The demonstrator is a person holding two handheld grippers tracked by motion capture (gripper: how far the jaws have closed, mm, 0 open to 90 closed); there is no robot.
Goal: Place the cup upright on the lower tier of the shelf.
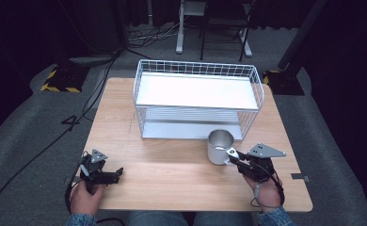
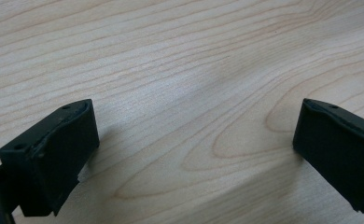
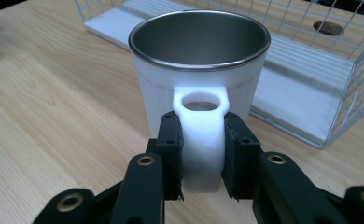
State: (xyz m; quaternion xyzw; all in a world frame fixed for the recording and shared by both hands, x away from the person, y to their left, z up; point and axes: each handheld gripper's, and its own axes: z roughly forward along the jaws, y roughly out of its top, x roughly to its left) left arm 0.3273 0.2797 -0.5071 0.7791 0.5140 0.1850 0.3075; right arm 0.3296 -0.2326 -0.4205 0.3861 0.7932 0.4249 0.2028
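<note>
A white mug (image 1: pixel 219 147) with a steel lining stands upright on the wooden table (image 1: pixel 172 174), just in front of the white wire rack (image 1: pixel 198 96). My right gripper (image 1: pixel 232 155) is shut on the mug's white handle (image 3: pixel 201 140), one black jaw pressed against each side of it. In the right gripper view the mug (image 3: pixel 199 70) is empty inside. At the table's front left, my left gripper (image 1: pixel 119 173) rests low over bare wood, open, its jaws far apart with nothing between them. In the left gripper view its fingers (image 2: pixel 54 154) hover over the wood grain.
The rack has two white shelves, both bare, and fills the back middle of the table. Its lower shelf edge (image 3: pixel 292 88) lies right behind the mug. Cables, a chair base (image 1: pixel 214 28) and dark stands sit on the grey floor beyond.
</note>
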